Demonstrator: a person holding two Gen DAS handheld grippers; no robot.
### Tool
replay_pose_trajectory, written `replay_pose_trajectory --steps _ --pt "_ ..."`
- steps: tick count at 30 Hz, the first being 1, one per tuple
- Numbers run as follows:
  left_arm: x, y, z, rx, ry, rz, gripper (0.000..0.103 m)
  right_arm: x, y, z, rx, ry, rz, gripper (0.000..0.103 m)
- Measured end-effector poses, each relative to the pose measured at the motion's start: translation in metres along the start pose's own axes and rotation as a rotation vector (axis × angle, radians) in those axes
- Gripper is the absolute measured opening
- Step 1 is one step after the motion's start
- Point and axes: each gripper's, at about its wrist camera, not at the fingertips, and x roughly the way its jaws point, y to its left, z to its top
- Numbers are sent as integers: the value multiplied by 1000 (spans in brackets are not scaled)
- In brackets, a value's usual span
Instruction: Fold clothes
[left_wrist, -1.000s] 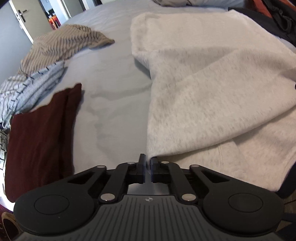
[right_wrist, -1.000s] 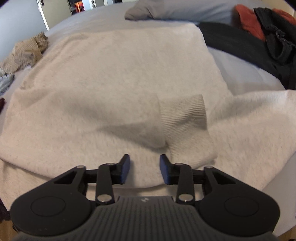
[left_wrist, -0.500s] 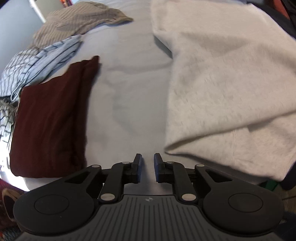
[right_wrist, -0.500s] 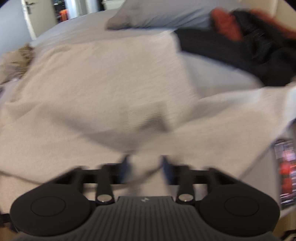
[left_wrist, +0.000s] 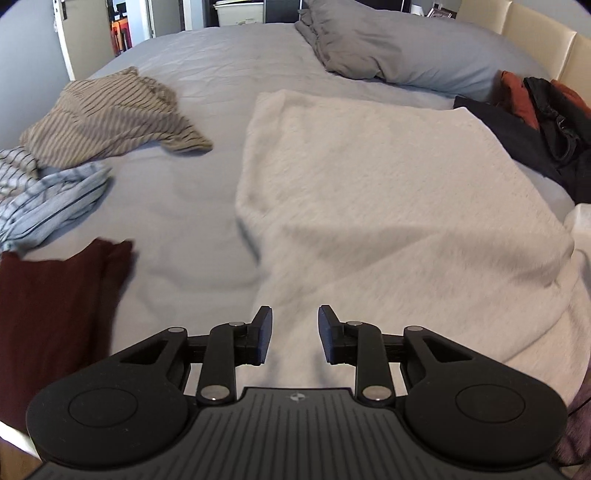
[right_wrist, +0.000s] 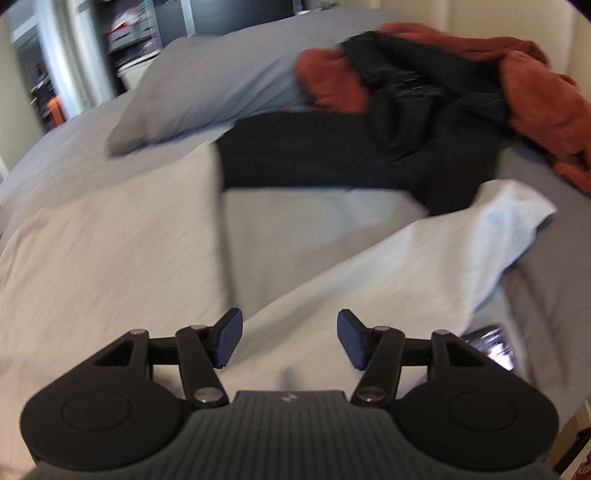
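From my left wrist view, my left tongs (left_wrist: 295, 334) now stand open with nothing between the pads; a second ago they were pinched shut at the edge of the cream sweater (left_wrist: 388, 206), and half a second ago only slightly parted. The sweater lies flat on the grey bed (left_wrist: 207, 70), its near edge just under my tongs. I see much farther up the bed than before, to the pillow (left_wrist: 399, 48). A striped tan shirt (left_wrist: 110, 114), a pale blue striped shirt (left_wrist: 55, 203) and a dark red garment (left_wrist: 55, 314) lie to the left.

From my right wrist view, my right tongs (right_wrist: 290, 339) are open too, wider than a second ago, empty above the sweater (right_wrist: 110, 258). The picture is blurred. The sleeve (right_wrist: 424, 254) now stretches out to the right, toward the black clothes (right_wrist: 351, 151) and the rust-coloured garment (right_wrist: 535, 96), where earlier its cuff lay folded on the body.
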Motion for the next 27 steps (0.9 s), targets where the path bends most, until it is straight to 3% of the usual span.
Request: replay_pose_trajectory --steps 7,11,21,22,25,27 --pt "21 -21 23 -2 2 5 25 -6 -110 53 182 -111 -145 60" --pt "33 -34 31 19 16 20 25 1 -171 66 311 -129 -203 59" --pt "61 -53 38 74 84 78 25 65 -239 48 547 -48 -121 54" --pt "63 -55 38 79 90 86 25 71 -243 47 567 -47 -105 51" --pt "68 -59 38 92 103 101 25 84 -250 43 602 -38 -92 19" --pt "69 -61 39 98 105 103 25 81 -252 40 620 -46 -93 16"
